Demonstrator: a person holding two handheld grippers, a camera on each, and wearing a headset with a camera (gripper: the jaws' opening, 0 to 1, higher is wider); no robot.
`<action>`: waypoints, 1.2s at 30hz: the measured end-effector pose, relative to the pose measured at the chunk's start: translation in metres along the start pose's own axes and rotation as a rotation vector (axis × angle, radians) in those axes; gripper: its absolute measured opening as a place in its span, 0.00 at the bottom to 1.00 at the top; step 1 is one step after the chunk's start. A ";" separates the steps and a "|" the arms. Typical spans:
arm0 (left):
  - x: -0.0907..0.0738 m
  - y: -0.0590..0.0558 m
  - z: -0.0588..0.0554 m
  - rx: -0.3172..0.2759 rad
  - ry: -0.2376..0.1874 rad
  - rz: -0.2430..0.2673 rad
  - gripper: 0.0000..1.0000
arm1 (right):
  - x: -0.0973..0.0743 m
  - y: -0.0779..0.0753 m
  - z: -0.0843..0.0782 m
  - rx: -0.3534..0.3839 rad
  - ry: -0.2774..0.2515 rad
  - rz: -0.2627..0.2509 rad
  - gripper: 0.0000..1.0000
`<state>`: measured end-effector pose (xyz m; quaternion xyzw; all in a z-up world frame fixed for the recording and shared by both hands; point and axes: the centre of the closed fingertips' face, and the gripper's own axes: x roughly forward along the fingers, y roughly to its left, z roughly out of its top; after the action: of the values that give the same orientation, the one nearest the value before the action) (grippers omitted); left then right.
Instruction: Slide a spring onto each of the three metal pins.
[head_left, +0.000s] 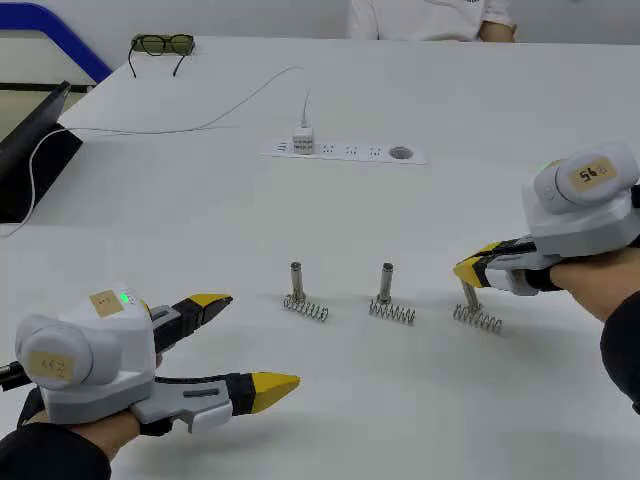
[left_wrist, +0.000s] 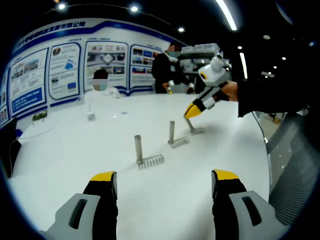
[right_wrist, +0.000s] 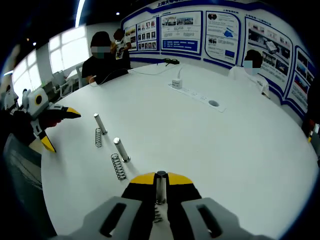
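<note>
- The left gripper (head_left: 243, 342) is at the lower left of the head view, jaws spread wide, holding nothing
- The right gripper (head_left: 468, 272), at the right edge, has its jaws clamped on the right pin (head_left: 470, 296)
- The left pin (head_left: 297, 281) and middle pin (head_left: 386, 282) stand upright at frame centre on the white table (head_left: 180, 220)
- The left spring (head_left: 305, 308), middle spring (head_left: 392, 313) and right spring (head_left: 477, 319) each lie flat by their pin's foot

We have a white table (head_left: 200, 220) bearing three upright metal pins, the left pin (head_left: 297, 281), middle pin (head_left: 386, 283) and right pin (head_left: 470, 296), with a spring lying at each foot: left spring (head_left: 305, 308), middle spring (head_left: 392, 313), right spring (head_left: 477, 319). Farther back lie a power strip (head_left: 345, 151), a white cable (head_left: 200, 125) and green-lensed glasses (head_left: 162, 45).
</note>
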<state>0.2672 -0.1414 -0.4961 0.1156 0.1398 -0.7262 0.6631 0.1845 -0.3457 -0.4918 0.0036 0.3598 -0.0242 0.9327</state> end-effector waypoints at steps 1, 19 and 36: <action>0.000 0.000 0.000 0.001 0.000 0.000 0.78 | 0.000 0.000 0.000 -0.003 0.000 0.000 0.08; -0.003 0.000 0.004 0.013 -0.003 0.000 0.78 | -0.011 0.002 -0.004 -0.005 -0.019 -0.008 0.08; -0.005 -0.003 0.005 0.019 -0.001 -0.005 0.78 | -0.024 0.004 -0.012 -0.019 -0.024 -0.015 0.09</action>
<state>0.2644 -0.1388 -0.4894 0.1210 0.1329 -0.7294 0.6601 0.1588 -0.3407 -0.4852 -0.0081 0.3490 -0.0280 0.9367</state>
